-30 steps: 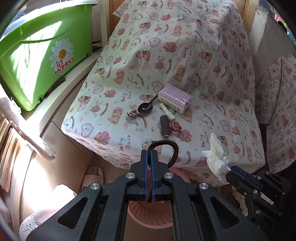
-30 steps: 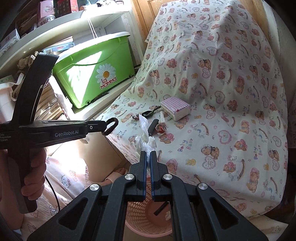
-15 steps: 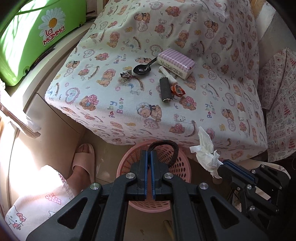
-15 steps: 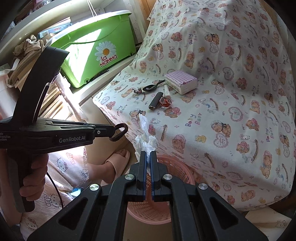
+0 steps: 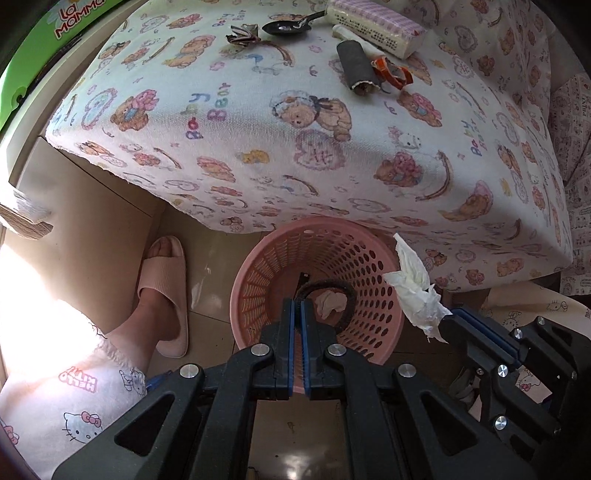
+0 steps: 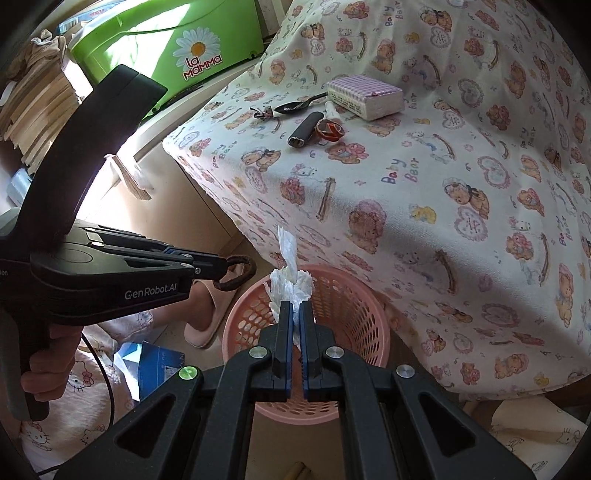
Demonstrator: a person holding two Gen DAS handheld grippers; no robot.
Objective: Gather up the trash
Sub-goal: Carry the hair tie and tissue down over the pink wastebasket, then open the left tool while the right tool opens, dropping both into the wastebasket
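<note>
I am looking down over the bear-print cloth and the pink basket standing at its edge. My left gripper is pinching a dark loop band directly above the basket's mouth. My right gripper is clamping a crumpled white tissue, which is sticking up over the basket's rim.

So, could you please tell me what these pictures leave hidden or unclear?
- Basket bottom: left wrist view, the left hand-held gripper and its dark loop cover part.
- Basket contents: right wrist view, tissue and right hand-held gripper block them.
- Purple packet: left wrist view, cut off by the top edge.
</note>
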